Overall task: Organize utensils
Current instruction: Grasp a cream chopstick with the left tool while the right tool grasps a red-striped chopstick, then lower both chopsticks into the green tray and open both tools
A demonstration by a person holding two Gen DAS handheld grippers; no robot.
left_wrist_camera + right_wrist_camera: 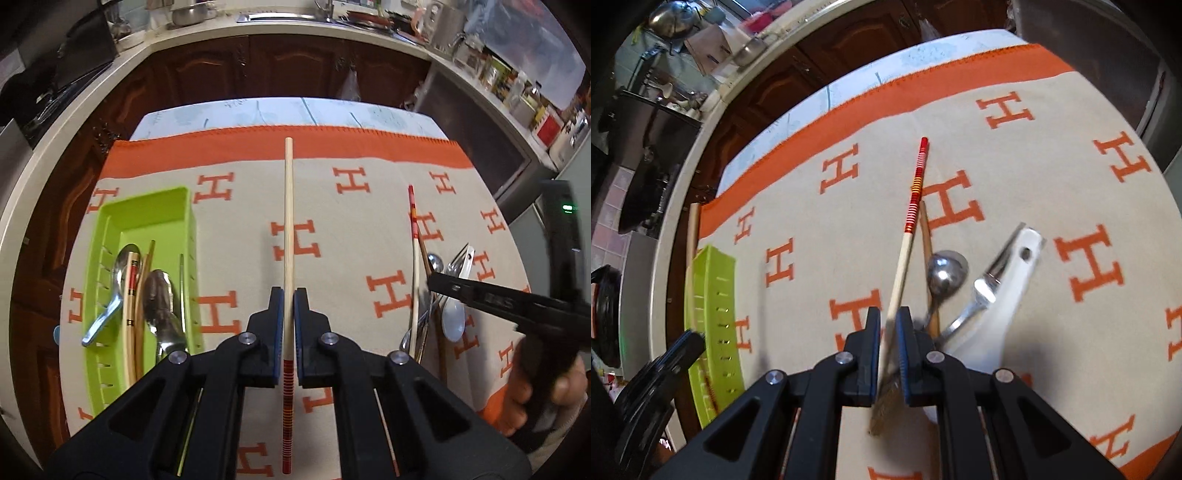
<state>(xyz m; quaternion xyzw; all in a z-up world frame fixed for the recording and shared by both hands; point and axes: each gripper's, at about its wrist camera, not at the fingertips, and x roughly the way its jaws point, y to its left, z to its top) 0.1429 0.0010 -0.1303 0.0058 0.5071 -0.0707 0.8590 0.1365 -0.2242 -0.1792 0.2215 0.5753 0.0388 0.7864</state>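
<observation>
Holding one pale chopstick [288, 236] in our left tool [289, 295], we have its two pads pressed tight on the shaft near the red-banded end, so the long plain end sticks out ahead over the cloth. Gripped that far back, it will swing easily, so we judge it needs a slow carry to the green tray [147, 210] on our left. That tray already holds two metal spoons [159, 295], a few chopsticks and a thin rod, all lying lengthwise, which is probably why we keep ours pointed the same way.

Our right tool [887, 314] sits at the loose pile on the other side of the bench. Its pads close in on the second chopstick [908, 240], the one with the red-striped top, near its thin end; they look clamped on it, though blur there leaves a little doubt. Just beside it lie a brown wooden stick [925, 236], a small steel spoon [945, 273], a fork [982, 291] and a white ceramic spoon [1004, 295], overlapping one another.

The beige cloth with orange H letters [351, 229] covers the bench, likely to keep the utensils from sliding. Most of the pile is not yet sorted, so we judge the task partway done.
</observation>
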